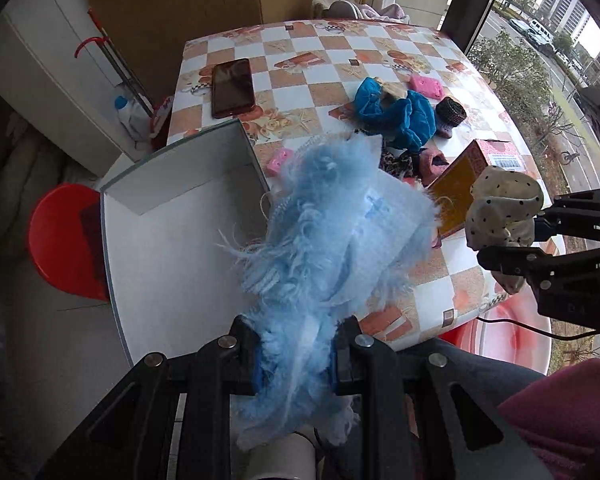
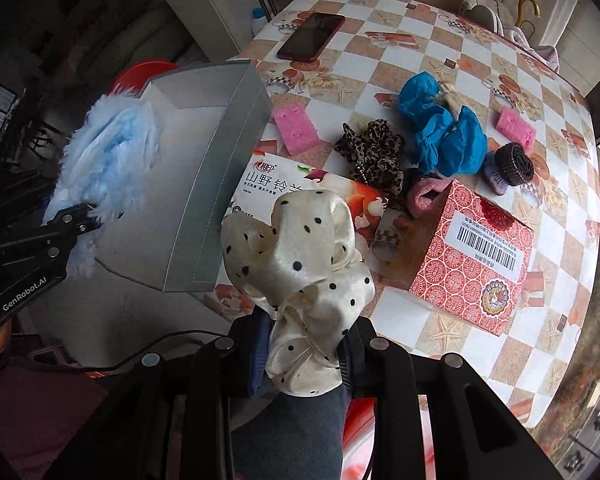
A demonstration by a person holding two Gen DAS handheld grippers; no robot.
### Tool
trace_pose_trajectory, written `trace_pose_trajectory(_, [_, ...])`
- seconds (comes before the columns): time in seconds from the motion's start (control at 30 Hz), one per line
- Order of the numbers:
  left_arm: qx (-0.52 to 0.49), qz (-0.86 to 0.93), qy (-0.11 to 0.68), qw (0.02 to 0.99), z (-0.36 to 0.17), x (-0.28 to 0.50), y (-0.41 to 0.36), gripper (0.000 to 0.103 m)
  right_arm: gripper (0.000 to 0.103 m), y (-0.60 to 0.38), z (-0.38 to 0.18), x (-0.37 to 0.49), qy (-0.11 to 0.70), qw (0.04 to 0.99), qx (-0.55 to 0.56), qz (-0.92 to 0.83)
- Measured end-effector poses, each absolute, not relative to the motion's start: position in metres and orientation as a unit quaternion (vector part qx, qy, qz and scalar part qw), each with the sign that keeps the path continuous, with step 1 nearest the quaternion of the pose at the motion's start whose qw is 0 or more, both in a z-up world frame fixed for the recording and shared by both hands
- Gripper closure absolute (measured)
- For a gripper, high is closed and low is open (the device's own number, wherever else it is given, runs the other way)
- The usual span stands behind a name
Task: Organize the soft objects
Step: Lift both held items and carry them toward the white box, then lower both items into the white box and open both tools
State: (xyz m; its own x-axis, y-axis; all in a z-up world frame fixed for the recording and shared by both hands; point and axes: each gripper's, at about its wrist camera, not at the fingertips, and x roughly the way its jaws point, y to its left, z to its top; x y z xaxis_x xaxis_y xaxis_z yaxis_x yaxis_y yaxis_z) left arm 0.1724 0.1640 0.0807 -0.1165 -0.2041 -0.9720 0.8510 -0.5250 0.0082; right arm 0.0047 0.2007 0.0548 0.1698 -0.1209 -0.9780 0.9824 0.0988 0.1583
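The tabletop (image 2: 440, 52), covered in a checked oilcloth, carried a grey open-topped bin (image 2: 204, 184) at its near left corner, a red patterned carton (image 2: 472, 264) to the right, and a loose spread of soft items between: blue scrunchie (image 2: 444, 132), leopard-print scrunchie (image 2: 374, 152), two pink sponges (image 2: 296, 124). The left hand-held gripper (image 1: 296, 364) was closed on a fluffy light-blue cloth (image 1: 332, 224), held above the bin's opening. The right hand-held gripper (image 2: 304, 356) was closed on a cream polka-dot scrunchie (image 2: 300, 256), held above the tabletop just right of the bin. Risk, in my judgement: the blue cloth's long fibres could cling to the pads on release and drag it back out; the satin scrunchie, gripped by a fold, could slip free short of the bin.
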Motion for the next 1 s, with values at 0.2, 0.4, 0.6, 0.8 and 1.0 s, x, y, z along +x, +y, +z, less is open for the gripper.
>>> trace_pose_trajectory(0.2, [0.532, -0.632, 0.343, 0.447, 0.068, 0.224, 0.16, 0.078, 0.072, 0.18, 0.055, 0.048, 0.466, 0.623, 0.461, -0.427])
trace_pose_trajectory(0.4, [0.527, -0.597, 0.379, 0.472, 0.053, 0.256, 0.165, 0.078, 0.072, 0.158, 0.057, 0.096, 0.479, 0.649, 0.445, -0.389])
trace_pose_trajectory(0.6, [0.525, -0.577, 0.395, 0.486, 0.042, 0.268, 0.165, 0.078, 0.072, 0.137, 0.053, 0.134, 0.474, 0.657, 0.456, -0.369])
trace_pose_trajectory(0.8, [0.53, -0.569, 0.403, 0.483, 0.033, 0.271, 0.166, 0.078, 0.072, 0.131, 0.043, 0.144, 0.466, 0.647, 0.476, -0.372])
trace_pose_trajectory(1.0, [0.532, -0.561, 0.412, 0.483, 0.028, 0.275, 0.161, 0.078, 0.072, 0.13, 0.038, 0.15, 0.473, 0.643, 0.476, -0.369])
